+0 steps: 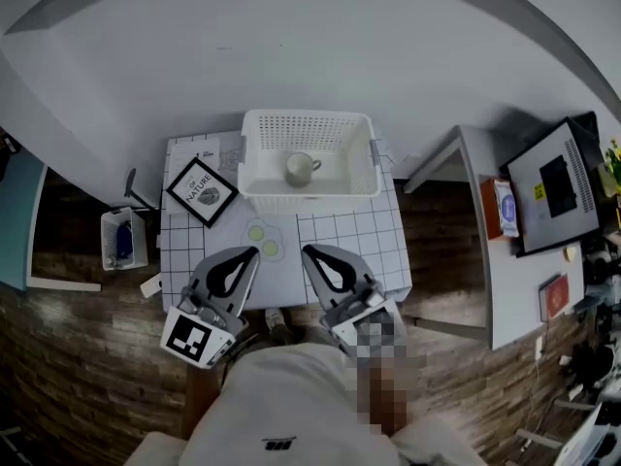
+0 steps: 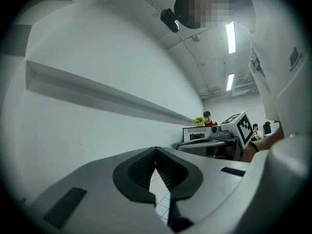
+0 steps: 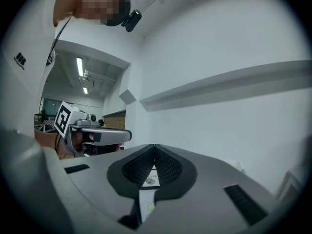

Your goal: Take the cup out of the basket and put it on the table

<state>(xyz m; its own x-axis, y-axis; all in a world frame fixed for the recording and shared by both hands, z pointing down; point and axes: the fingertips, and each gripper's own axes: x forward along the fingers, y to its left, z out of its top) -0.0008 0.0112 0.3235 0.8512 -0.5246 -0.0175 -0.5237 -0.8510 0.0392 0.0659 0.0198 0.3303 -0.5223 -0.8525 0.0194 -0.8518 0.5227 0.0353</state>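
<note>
A pale cup [image 1: 301,169] stands inside the white perforated basket [image 1: 309,124] at the far side of the small table [image 1: 378,236], which has a grid-patterned top. Both grippers hover level over the table's near edge, short of the basket. My left gripper [image 1: 254,251] and my right gripper [image 1: 307,251] lie side by side, each shut with nothing between its jaws. The tips meet in the left gripper view [image 2: 156,152] and in the right gripper view [image 3: 155,150]. The cup shows in neither gripper view.
A black-framed picture [image 1: 201,192] lies left of the basket. Two small green discs [image 1: 264,240] sit on the table just ahead of the grippers. A small white bin [image 1: 124,238] stands on the floor at left. A desk with a monitor [image 1: 553,187] stands at right.
</note>
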